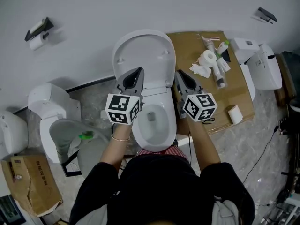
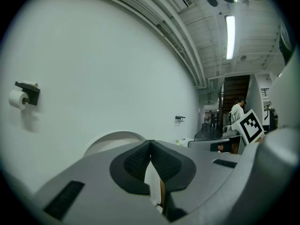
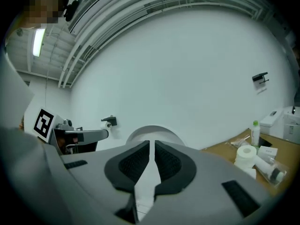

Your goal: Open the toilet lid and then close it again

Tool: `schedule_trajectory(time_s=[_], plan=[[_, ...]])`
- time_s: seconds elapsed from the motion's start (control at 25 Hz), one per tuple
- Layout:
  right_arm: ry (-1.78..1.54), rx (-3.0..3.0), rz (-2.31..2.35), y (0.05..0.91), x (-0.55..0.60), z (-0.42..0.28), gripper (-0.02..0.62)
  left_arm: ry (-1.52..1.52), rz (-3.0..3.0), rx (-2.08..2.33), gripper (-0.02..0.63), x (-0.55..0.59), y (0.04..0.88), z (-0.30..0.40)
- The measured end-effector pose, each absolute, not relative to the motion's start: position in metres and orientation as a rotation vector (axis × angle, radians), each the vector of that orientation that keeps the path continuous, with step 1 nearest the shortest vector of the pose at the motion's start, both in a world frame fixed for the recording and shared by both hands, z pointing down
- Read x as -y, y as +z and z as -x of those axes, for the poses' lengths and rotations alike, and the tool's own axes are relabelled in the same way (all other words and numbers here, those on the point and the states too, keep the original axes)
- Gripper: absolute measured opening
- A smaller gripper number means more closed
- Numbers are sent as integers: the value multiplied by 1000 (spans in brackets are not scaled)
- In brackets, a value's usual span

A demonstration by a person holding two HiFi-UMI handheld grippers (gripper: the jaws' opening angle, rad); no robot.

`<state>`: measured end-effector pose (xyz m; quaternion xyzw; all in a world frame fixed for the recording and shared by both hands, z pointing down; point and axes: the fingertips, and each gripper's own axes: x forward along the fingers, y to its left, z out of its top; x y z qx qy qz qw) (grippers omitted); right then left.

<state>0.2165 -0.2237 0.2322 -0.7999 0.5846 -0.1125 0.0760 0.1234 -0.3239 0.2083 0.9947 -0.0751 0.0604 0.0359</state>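
So the toilet lid (image 1: 143, 55) is flipped up, leaning back on the wall (image 1: 140, 8) behind the bowl (image 1: 170, 123). Left tongs (image 1: 138, 72) and right tongs (image 1: 179, 75) sit near its hinge end, one on each side, both pinched together and holding nothing.

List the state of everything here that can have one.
Lid: up, leaning back at the wall.
Seat: down.
Left claw: shut, empty.
Right claw: shut, empty.
Roll: hung on its wall holder.
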Motion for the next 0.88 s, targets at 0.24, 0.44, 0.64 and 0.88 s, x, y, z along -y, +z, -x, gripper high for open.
schedule_trajectory(time_s=[0.24,0.44,0.64,0.88], plan=[[-322,-1671,2487,239,223,-210,26,161,-3047,157,5,331,212,-127],[-328,-1647,2503,242,217,-214,64,136,-3045,143,5,327,211,-127],[-344,-1640,2509,245,220,-223,72,136,-3036,181,5,335,212,-126],[-359,-1662,2515,257,224,-241,86,137,-3052,207,5,328,211,-133]])
